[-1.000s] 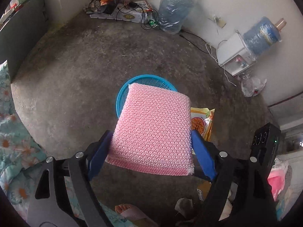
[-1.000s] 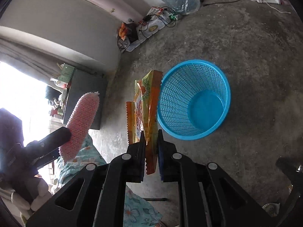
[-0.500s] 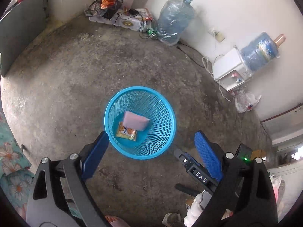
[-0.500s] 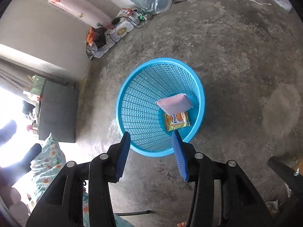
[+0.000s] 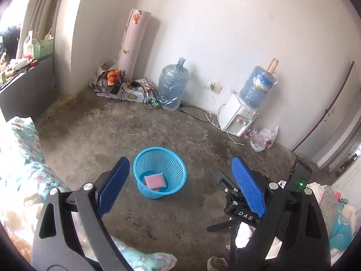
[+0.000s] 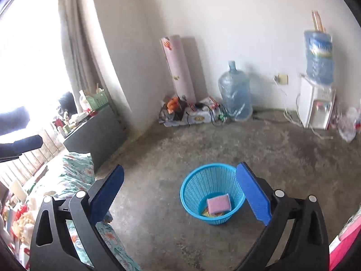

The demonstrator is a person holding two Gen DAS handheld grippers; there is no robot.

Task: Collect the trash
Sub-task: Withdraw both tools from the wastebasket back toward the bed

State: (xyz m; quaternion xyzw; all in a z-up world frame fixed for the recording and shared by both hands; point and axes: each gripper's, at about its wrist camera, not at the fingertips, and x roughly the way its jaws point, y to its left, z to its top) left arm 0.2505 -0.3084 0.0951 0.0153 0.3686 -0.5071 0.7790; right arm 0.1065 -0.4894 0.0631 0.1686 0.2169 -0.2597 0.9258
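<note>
A blue mesh basket (image 5: 178, 164) (image 6: 194, 183) stands on the bare concrete floor. Inside it lies a pink sponge (image 5: 154, 180) (image 6: 218, 204) on top of an orange snack packet (image 6: 206, 213), of which only an edge shows. My left gripper (image 5: 180, 180) hangs well above and short of the basket, open and empty. My right gripper (image 6: 180, 189) is also high above the floor, its jaws opening wide with nothing between them. The basket shows between the blue pads (image 6: 252, 194) in both views.
A floral bedspread (image 5: 24, 158) lies at the left. A black device marked DAS on a small tripod (image 5: 239, 210) stands at the right of the basket. Along the far wall are two water bottles (image 5: 172, 88), a white dispenser (image 5: 237, 117), a plastic bag (image 5: 264, 137) and cables.
The left gripper let go of the pink sponge and the right of the snack packet; both now lie in the basket. Both grippers have opened, risen and tilted up toward the wall.
</note>
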